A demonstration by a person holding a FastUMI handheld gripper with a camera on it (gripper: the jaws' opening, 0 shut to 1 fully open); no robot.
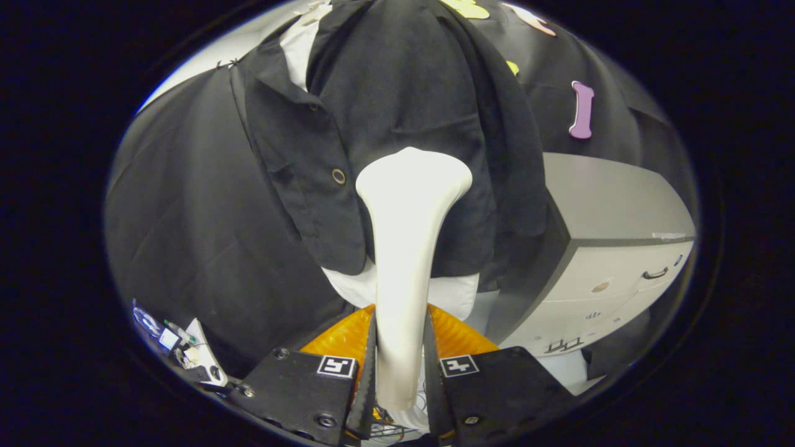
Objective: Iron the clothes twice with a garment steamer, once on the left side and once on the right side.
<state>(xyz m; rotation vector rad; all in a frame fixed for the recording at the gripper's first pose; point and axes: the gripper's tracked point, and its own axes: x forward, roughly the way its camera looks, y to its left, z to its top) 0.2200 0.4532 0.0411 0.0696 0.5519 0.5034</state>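
Note:
A white garment steamer (pixel 407 248) stands upright between my fingers, its handle clamped by both of them and its wide head up against the cloth. My gripper (pixel 400 366) is shut on that handle. Just beyond the steamer head hangs a black short-sleeved shirt (pixel 385 105) with snap buttons, worn by a white mannequin torso (pixel 453 295) whose lower part shows below the hem. The steamer head rests over the shirt's lower front, slightly right of the button placket (pixel 338 176). Whether the head touches the fabric I cannot tell.
A grey-topped white drawer cabinet (pixel 621 248) stands close to the right of the mannequin. An orange base (pixel 338 338) sits under the torso, behind my fingers. Small clutter with cables (pixel 180 347) lies on the floor to the left. Black cloth walls the booth behind.

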